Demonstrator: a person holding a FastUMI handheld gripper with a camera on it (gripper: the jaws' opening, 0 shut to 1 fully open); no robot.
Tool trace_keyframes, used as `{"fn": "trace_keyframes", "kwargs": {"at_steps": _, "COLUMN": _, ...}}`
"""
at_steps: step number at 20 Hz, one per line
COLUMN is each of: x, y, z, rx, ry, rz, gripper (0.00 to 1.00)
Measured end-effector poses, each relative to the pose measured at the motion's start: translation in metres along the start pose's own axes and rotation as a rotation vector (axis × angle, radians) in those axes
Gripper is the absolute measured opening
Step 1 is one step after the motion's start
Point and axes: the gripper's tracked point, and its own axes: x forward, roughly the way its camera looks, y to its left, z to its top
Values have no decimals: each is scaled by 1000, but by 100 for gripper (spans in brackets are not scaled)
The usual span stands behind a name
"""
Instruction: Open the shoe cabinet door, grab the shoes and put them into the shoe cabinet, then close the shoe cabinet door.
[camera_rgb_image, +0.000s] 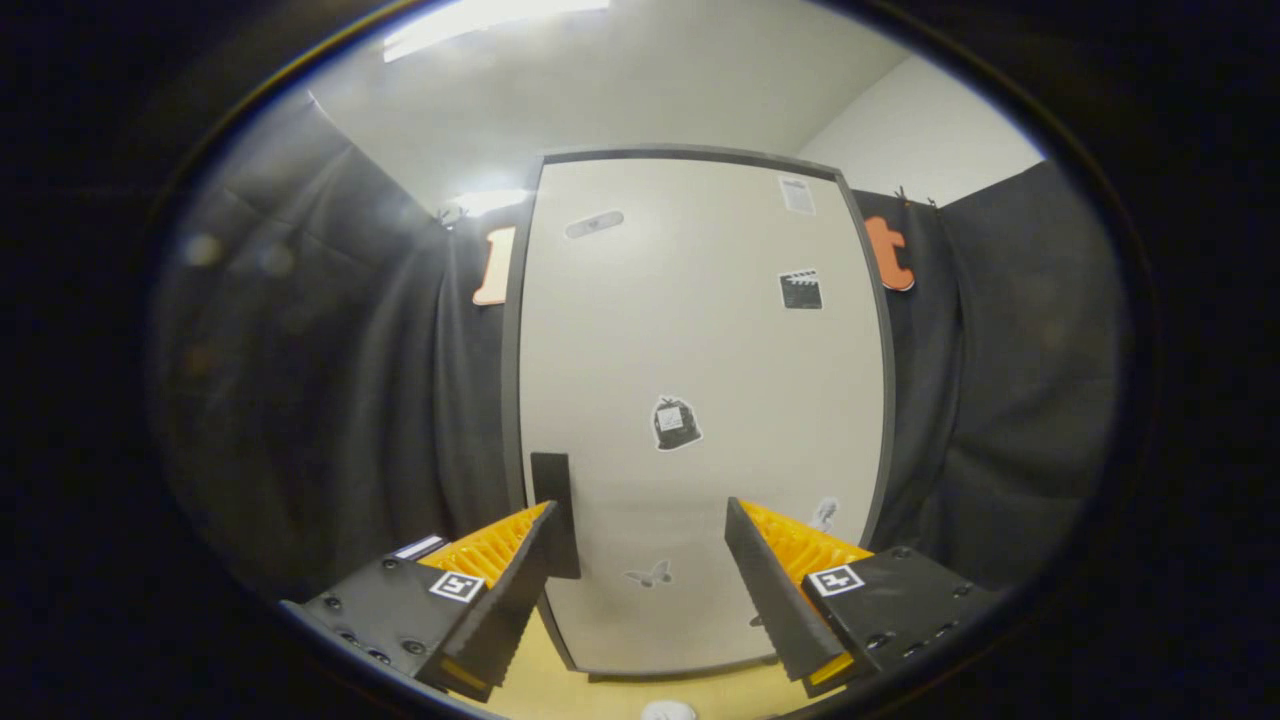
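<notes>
The shoe cabinet (690, 300) stands upright straight ahead, a tall white door in a dark frame, shut. Small stickers dot the door. A dark vertical handle (552, 500) sits low on the door's left side, just above and behind my left fingertip (535, 545). My gripper (640, 530) is open, its fingers spread wide in front of the door's lower part, with nothing between them. The right fingertip (745, 530) is apart from the door's handle. Whether the left finger touches the handle is unclear.
Black cloth walls hang on both sides of the cabinet. A pale wooden floor (620, 690) shows below the door between my fingers, with a small white object (668, 711) at its near edge. A white ceiling with a bright light is above.
</notes>
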Motion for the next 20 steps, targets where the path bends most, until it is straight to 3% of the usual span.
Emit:
{"fn": "trace_keyframes", "kwargs": {"at_steps": 9, "x": 30, "y": 48, "z": -18, "rx": 22, "ry": 22, "rz": 50, "gripper": 100}}
{"fn": "trace_keyframes", "kwargs": {"at_steps": 20, "x": 86, "y": 63, "z": -49, "rx": 24, "ry": 66, "rz": -7, "gripper": 97}}
